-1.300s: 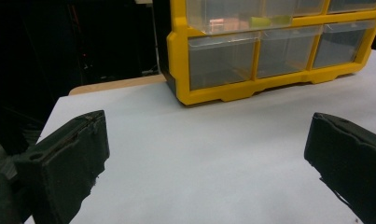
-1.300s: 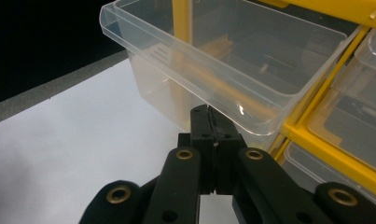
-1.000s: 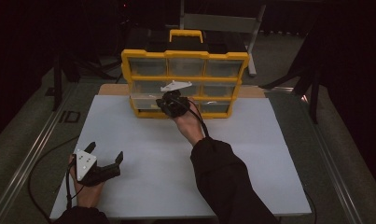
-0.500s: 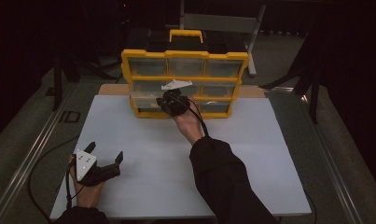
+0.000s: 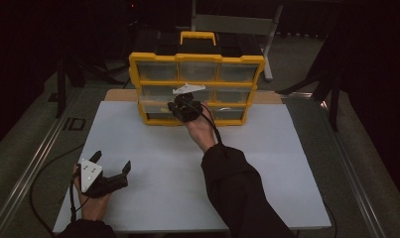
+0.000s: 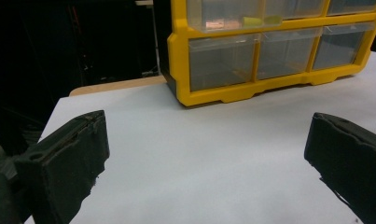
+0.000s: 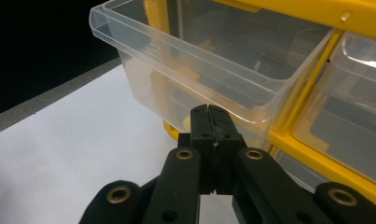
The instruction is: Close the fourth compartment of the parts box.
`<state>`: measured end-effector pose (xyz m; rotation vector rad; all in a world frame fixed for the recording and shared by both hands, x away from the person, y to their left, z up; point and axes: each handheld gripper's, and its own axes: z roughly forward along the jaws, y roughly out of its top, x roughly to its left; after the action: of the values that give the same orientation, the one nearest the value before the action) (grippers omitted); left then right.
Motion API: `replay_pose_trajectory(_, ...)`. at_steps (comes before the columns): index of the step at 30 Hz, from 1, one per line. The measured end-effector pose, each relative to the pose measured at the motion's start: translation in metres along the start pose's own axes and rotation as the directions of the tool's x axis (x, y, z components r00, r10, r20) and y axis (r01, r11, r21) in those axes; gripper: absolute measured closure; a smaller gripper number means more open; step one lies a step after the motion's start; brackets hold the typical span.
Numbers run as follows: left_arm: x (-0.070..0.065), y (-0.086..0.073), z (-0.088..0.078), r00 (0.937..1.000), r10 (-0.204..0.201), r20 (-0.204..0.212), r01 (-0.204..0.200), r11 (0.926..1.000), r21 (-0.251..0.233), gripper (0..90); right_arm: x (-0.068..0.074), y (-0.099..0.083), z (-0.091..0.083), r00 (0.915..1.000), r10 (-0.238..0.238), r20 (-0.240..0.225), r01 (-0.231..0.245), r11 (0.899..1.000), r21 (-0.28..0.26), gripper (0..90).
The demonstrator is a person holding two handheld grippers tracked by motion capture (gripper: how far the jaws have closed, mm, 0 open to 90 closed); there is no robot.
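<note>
Your yellow drawer organizer (image 5: 196, 89) sits at the white tabletop's (image 5: 153, 148) far edge, dark room around. Right gripper (image 7: 209, 122), jaws pressed together, meets a pulled-out clear drawer (image 7: 195, 60); left gripper (image 5: 110, 166) gapes wide near-left.

The room is dim, and everything around the white flat surface (image 5: 153, 148) fades into black. The surface is the brightest part and looks a little blue-grey. The high view is soft and grainy. In the left gripper view, the two black claw jaws are close and blurry, with soft shadows under them. In the right gripper view, the clear plastic drawer (image 7: 190, 60) shows pale shine along its rim, and the yellow plastic drawer box (image 5: 196, 89) behind it looks blurry.
</note>
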<state>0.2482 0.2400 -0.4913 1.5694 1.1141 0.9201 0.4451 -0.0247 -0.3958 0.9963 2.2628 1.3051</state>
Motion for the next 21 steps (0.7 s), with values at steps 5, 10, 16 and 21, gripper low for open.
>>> replay_pose_trajectory(5,0.0001,-0.0001,-0.0001,1.0000,-0.001,-0.001,0.001,1.0000,0.000,0.8,-0.0012,0.0003,0.0010,1.0000,0.002,0.005,-0.002,1.000,-0.002,90.0)
replay_pose_trajectory(10,0.0002,-0.0001,0.0001,1.0000,-0.002,0.000,0.002,1.0000,-0.001,0.8,-0.0022,0.0006,0.0023,1.0000,0.004,0.009,-0.004,1.000,-0.005,90.0)
replay_pose_trajectory(16,0.0002,-0.0002,0.0002,1.0000,-0.003,0.001,0.003,1.0000,-0.001,0.8,-0.0045,0.0010,0.0033,0.9998,0.008,0.017,-0.008,1.000,-0.003,90.0)
replay_pose_trajectory(21,0.0003,-0.0002,0.0004,1.0000,-0.002,0.000,0.002,1.0000,-0.001,0.8,-0.0058,0.0009,0.0042,0.9997,0.014,0.022,-0.014,1.000,-0.004,90.0)
